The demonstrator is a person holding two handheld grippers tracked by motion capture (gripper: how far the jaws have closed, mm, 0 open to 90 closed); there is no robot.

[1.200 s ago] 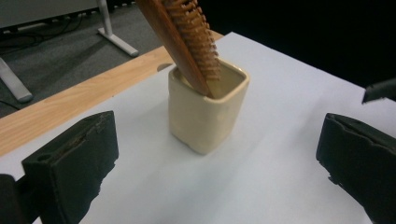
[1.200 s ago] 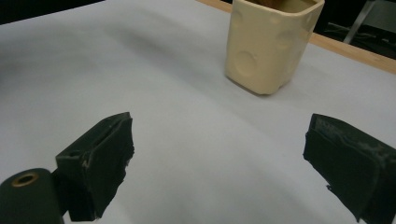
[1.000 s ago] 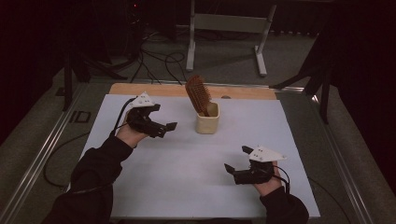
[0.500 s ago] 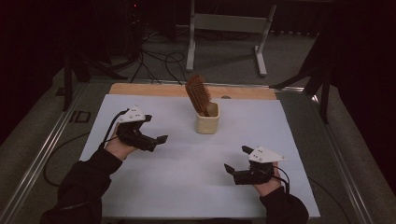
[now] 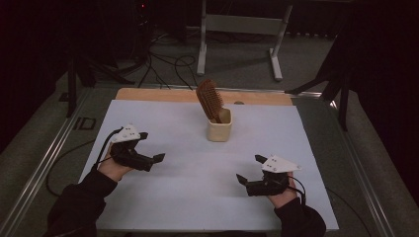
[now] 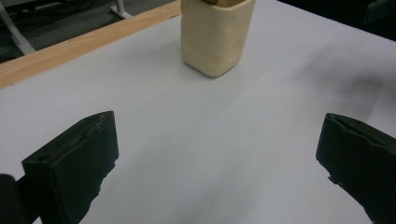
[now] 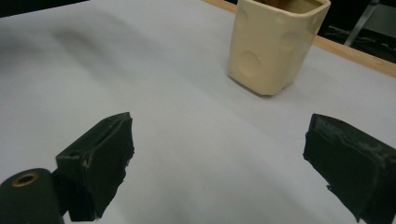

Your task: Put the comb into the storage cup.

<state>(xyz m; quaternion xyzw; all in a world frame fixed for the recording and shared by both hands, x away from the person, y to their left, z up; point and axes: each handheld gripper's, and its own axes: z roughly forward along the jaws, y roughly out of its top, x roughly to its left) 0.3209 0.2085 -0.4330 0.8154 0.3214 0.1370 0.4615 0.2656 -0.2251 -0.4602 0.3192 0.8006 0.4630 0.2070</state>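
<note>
While ahead of fingers (image 6: 74,168): cup (image 6: 216,35).

High view above the table; both gripper views low, near, seemingly sharing the cup (image 5: 219,131).

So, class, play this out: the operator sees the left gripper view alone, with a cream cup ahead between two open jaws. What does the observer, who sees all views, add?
Operator: What is inside the cup?
Observer: A brown hairbrush stands in the cream cup, bristle head up, leaning toward the left gripper's side.
Operator: Where is the other gripper?
Observer: The right gripper sits low over the white sheet near its front right, jaws apart, holding nothing.
Operator: Is my gripper near the cup?
Observer: No, the left gripper is well apart from it, toward the sheet's left edge.
</note>
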